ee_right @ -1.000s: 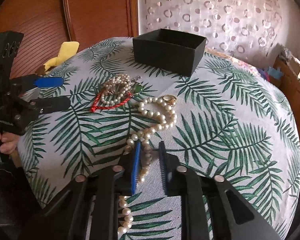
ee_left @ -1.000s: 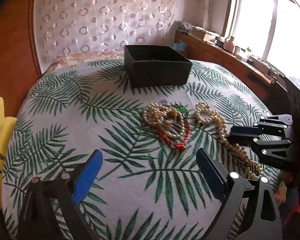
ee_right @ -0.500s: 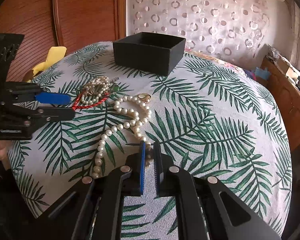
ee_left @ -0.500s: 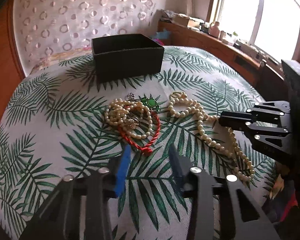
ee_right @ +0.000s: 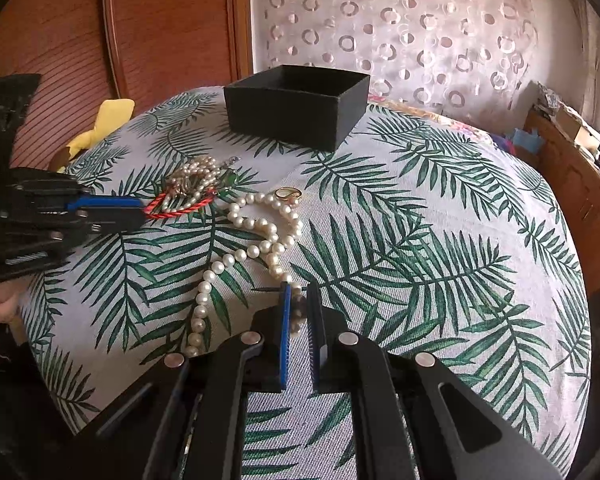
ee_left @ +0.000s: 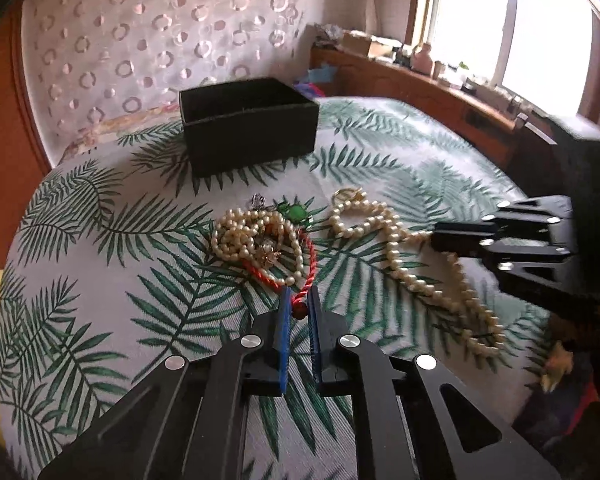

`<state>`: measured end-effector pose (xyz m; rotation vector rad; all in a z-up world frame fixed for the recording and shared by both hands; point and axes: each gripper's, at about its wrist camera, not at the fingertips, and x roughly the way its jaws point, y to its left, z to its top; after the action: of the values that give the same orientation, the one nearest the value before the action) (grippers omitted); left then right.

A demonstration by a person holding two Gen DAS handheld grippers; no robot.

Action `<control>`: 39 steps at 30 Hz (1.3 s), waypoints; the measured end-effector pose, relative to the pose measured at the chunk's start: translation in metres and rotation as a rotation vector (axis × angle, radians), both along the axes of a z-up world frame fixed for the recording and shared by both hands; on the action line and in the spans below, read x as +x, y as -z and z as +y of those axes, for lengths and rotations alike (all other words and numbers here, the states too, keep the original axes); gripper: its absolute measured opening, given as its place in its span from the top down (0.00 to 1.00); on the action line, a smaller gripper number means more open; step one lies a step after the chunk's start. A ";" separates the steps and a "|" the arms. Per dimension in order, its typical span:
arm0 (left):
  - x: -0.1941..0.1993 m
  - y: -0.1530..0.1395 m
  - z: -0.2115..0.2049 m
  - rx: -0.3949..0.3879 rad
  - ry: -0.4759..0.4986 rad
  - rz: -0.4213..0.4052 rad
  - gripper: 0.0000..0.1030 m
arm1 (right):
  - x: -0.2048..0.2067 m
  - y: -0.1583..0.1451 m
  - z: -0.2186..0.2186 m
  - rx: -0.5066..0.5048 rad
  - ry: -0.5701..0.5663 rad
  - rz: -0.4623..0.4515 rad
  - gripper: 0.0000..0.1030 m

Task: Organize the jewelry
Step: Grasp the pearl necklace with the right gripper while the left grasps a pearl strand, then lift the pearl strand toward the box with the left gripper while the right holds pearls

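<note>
A red cord bracelet (ee_left: pixel 309 264) lies tangled with a small pearl string (ee_left: pixel 236 236) and a green pendant (ee_left: pixel 296 212) on the palm-print cloth. My left gripper (ee_left: pixel 298 306) is shut on the cord's near end; it also shows in the right wrist view (ee_right: pixel 140 214). A long pearl necklace (ee_right: pixel 256 240) with a gold ring (ee_right: pixel 288 193) at its far end lies to the right. My right gripper (ee_right: pixel 299 304) is shut on its pearls; it also shows in the left wrist view (ee_left: pixel 436 238). An open black box (ee_left: pixel 248 124) stands behind.
The round table (ee_right: pixel 440 208) is covered by the palm-print cloth. A yellow object (ee_right: pixel 100 128) lies at the table's left edge. A wooden sideboard (ee_left: pixel 420 92) with clutter runs under the window. A wooden panel (ee_right: pixel 160 28) stands behind the table.
My left gripper moved forward to the red cord and closed from wide open onto its end. My right gripper stayed closed on the long pearl necklace and pulled it a little.
</note>
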<state>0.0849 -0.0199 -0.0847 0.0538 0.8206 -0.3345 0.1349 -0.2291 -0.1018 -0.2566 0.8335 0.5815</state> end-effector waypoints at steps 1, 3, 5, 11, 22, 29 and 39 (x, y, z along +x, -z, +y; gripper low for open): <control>-0.005 -0.004 0.002 -0.012 0.001 -0.006 0.93 | 0.000 0.000 0.000 -0.001 0.000 -0.001 0.91; -0.012 -0.011 0.003 -0.024 0.004 -0.020 0.93 | 0.000 0.000 0.000 0.001 0.000 0.001 0.91; -0.019 -0.018 0.005 -0.034 0.002 -0.037 0.93 | 0.000 0.000 0.000 0.001 0.000 0.001 0.91; -0.021 -0.044 0.010 -0.062 -0.008 -0.092 0.94 | 0.000 0.000 -0.001 0.004 0.001 0.003 0.91; -0.011 -0.091 0.019 -0.086 -0.011 -0.179 0.94 | 0.001 0.001 0.000 0.010 0.001 0.006 0.91; -0.008 -0.113 0.022 -0.082 -0.017 -0.233 0.94 | 0.000 0.001 0.001 -0.001 0.001 0.000 0.91; 0.003 -0.106 0.028 -0.067 -0.046 -0.223 0.94 | 0.000 -0.007 0.004 0.008 -0.018 -0.009 0.92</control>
<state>0.0883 0.0082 0.0211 0.0098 0.5886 -0.3064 0.1346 -0.2249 -0.0950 -0.2596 0.8206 0.6003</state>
